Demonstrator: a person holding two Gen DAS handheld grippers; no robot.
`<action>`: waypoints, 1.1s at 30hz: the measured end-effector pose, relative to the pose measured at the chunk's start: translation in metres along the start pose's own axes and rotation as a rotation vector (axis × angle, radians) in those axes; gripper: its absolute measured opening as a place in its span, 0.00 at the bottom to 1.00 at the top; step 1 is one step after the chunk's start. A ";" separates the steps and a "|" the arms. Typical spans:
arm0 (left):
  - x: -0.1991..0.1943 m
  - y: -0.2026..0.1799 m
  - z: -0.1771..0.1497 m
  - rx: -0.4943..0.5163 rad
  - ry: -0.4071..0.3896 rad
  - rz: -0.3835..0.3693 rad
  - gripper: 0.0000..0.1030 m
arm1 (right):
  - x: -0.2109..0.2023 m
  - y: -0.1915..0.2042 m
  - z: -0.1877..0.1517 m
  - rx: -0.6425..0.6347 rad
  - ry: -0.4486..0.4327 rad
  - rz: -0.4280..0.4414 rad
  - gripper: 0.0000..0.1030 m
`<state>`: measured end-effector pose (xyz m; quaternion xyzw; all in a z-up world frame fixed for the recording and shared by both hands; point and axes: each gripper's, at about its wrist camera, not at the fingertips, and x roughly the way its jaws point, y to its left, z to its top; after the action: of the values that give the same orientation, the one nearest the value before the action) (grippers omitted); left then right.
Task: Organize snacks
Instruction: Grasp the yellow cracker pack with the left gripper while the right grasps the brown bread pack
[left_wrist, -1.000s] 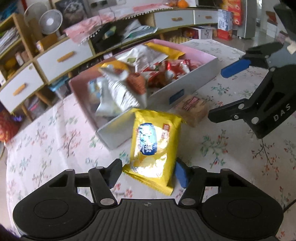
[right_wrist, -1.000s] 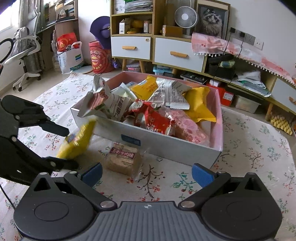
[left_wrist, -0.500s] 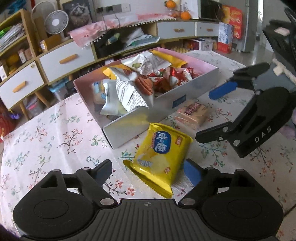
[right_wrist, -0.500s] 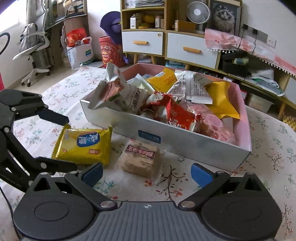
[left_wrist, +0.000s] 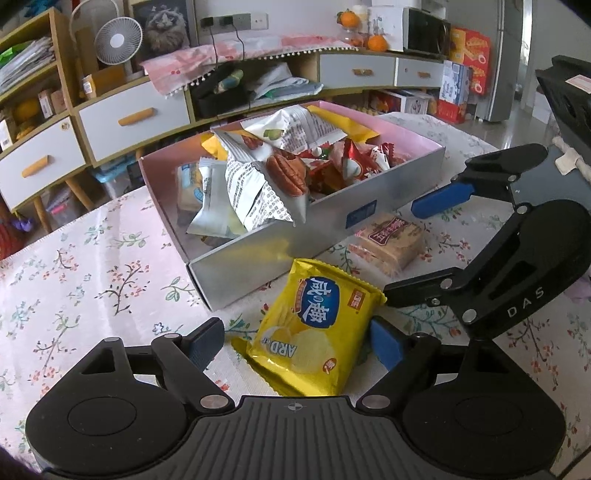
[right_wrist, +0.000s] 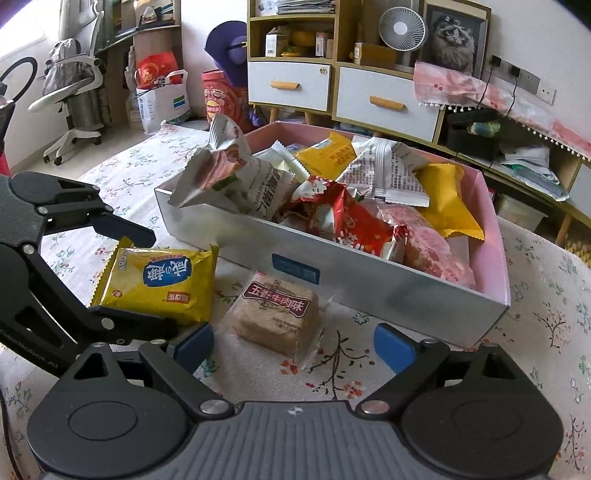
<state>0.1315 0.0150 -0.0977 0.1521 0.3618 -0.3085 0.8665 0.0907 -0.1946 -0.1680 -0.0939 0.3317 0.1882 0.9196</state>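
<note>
While both grippers, left (left_wrist: 295, 345) and right (right_wrist: 293, 345), stand apart, chips (left_wrist: 317, 325) lie flat beside box (left_wrist: 332, 225); biscuits (right_wrist: 277, 314) near.

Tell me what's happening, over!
Left gripper open, yellow chip bag lying between its fingers. Right gripper open, facing brown beef snack pack. Both packs outside the full box.
</note>
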 end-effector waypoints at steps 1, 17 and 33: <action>0.000 0.000 0.000 -0.005 -0.001 -0.003 0.83 | 0.000 -0.001 0.000 0.000 -0.002 0.000 0.74; -0.005 -0.008 0.002 0.003 0.002 -0.024 0.58 | -0.004 0.006 0.001 -0.024 -0.023 0.017 0.53; -0.017 -0.021 0.007 0.030 0.022 0.018 0.43 | -0.012 0.014 0.005 -0.079 -0.019 -0.004 0.24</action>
<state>0.1126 0.0029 -0.0810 0.1718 0.3650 -0.3042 0.8630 0.0797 -0.1837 -0.1572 -0.1290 0.3151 0.2003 0.9187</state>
